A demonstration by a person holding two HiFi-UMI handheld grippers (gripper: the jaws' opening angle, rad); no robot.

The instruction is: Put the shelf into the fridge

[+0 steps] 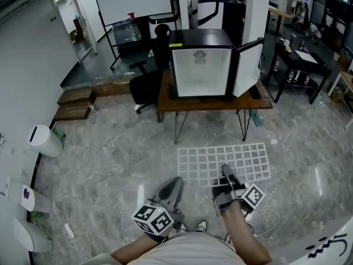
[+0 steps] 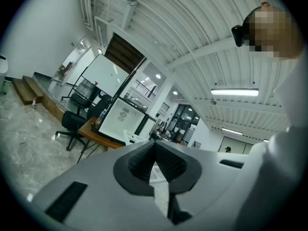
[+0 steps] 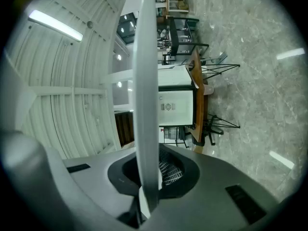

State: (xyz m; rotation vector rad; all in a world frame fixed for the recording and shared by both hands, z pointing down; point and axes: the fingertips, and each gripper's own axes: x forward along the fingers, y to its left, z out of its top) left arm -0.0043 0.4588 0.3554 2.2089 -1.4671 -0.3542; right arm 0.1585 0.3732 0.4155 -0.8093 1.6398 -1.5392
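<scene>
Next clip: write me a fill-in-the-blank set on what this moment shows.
The right gripper is ___ on the white wire shelf.
The mini fridge on the wooden table has its door ___.
In the head view, a black office chair stands at the table's ___ end.
Missing words: shut; open; left.

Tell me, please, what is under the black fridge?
The fridge stands on a wooden table with thin metal legs. Below the table, grey stone floor shows. The part of the tabletop directly under the fridge is covered by it.
</scene>
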